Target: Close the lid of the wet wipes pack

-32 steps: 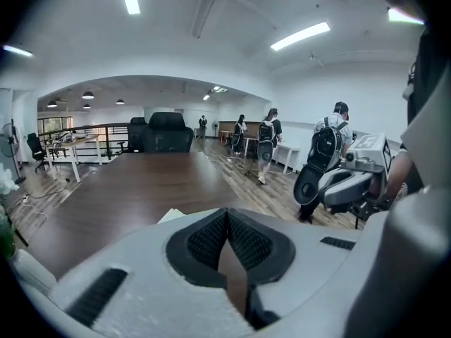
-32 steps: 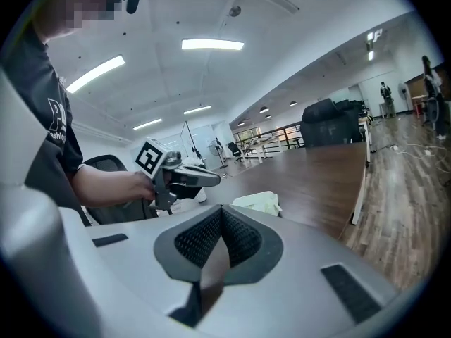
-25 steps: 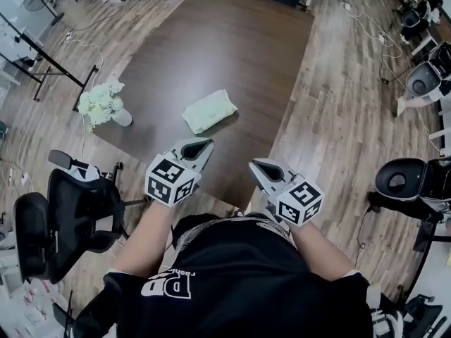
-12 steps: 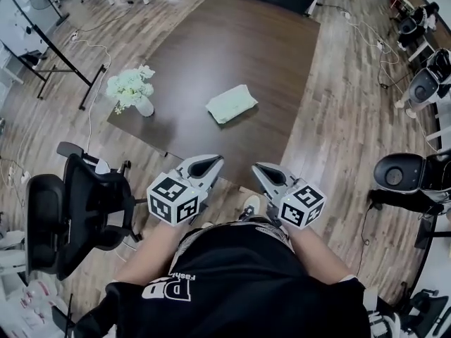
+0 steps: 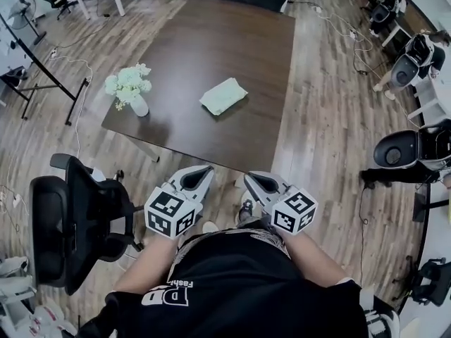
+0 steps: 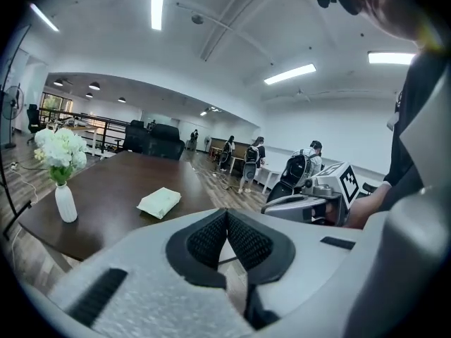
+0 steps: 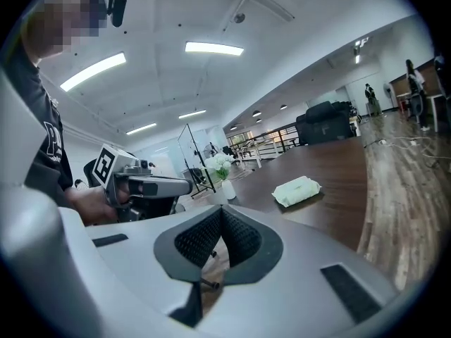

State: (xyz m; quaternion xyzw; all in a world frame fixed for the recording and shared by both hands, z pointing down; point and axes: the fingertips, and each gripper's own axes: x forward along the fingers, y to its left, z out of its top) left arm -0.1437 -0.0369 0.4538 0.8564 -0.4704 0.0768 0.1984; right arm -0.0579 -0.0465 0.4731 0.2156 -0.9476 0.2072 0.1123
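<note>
Approach is the step in hand, by our judgement. We hold the left gripper (image 5: 198,177) and the right gripper (image 5: 256,182) short of the table (image 5: 211,34), the jaws of both pressed together on nothing. The wet wipes pack (image 5: 223,96) lies well beyond, mid-table, right of the flower vase (image 5: 131,90). Next we must reach it and press its lid down; the lid position is too small to read.

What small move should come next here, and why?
Probably carry both grippers forward toward the wet wipes pack: it lies out on the table, well beyond the left gripper and right gripper, which are both shut, empty and short of its near edge.
</note>
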